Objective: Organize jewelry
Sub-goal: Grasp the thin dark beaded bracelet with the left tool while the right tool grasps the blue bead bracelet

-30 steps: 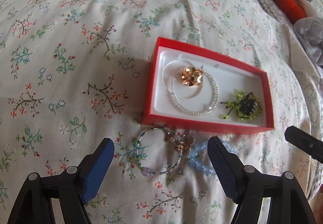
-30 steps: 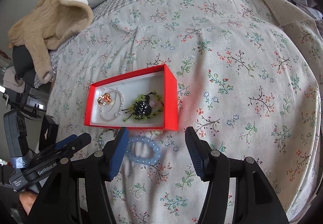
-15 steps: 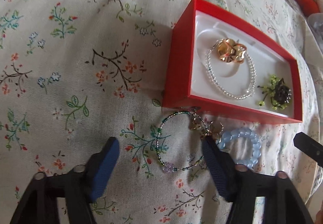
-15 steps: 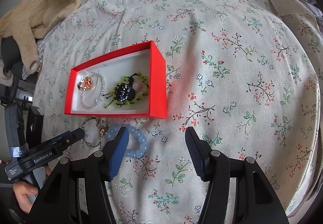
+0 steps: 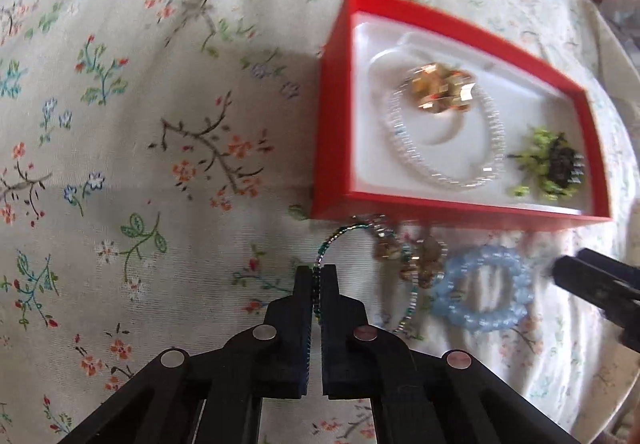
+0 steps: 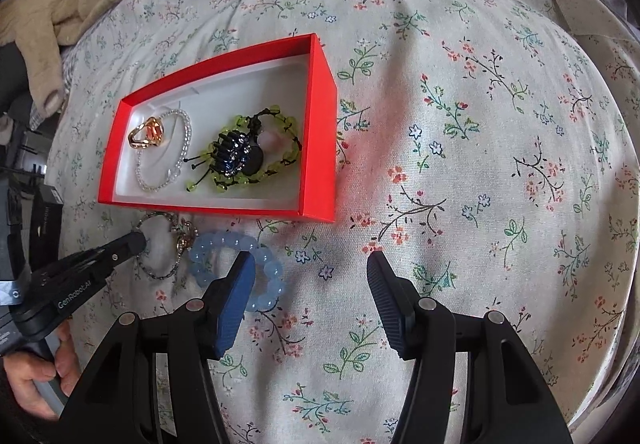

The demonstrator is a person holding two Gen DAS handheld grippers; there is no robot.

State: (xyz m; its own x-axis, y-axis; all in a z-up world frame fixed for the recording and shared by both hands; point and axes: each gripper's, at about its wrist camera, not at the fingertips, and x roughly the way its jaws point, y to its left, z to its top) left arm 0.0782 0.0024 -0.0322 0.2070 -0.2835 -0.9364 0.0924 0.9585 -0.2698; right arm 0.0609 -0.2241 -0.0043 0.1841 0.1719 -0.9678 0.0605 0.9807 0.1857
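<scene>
**Thin bracelet pinched just below the box, blue one waiting under the right tool**

The left tool (image 5: pixel 316 276) is pressing its pads together on the thin beaded bracelet (image 5: pixel 340 240), gripping the loop's left arc. The red box (image 5: pixel 332 116) is lying just beyond and to the right of that pinch in the left wrist view, with its long axis running away to the right. So the carry, as I judge it, is going up over the near wall and rightward into the white tray. The rest of the loop, with its cluster of gold-brown charms, is trailing right along the bedspread (image 5: pixel 140 124), close against the box's near wall.

The right tool (image 6: pixel 310 268) is hanging spread and empty, near the box's right corner. The blue bracelet (image 6: pixel 236 272) is lying just below the box's near wall; the tool's left pad is covering part of the ring, while the right pad is standing well clear over bare cloth. This hand is plainly the nearer one to it.

The thin bracelet looks like tiny green and clear seed beads on fine wire, likely floppy once lifted. The blue one is a ring of fat, translucent, glossy beads. Inside the box, a clear beaded loop with a gold ornament (image 6: pixel 147 135) is lying toward its left end, and a green-beaded piece with a dark spiky clip (image 6: pixel 240 156) toward its right. The bedspread is soft, floral and slightly rumpled.
</scene>
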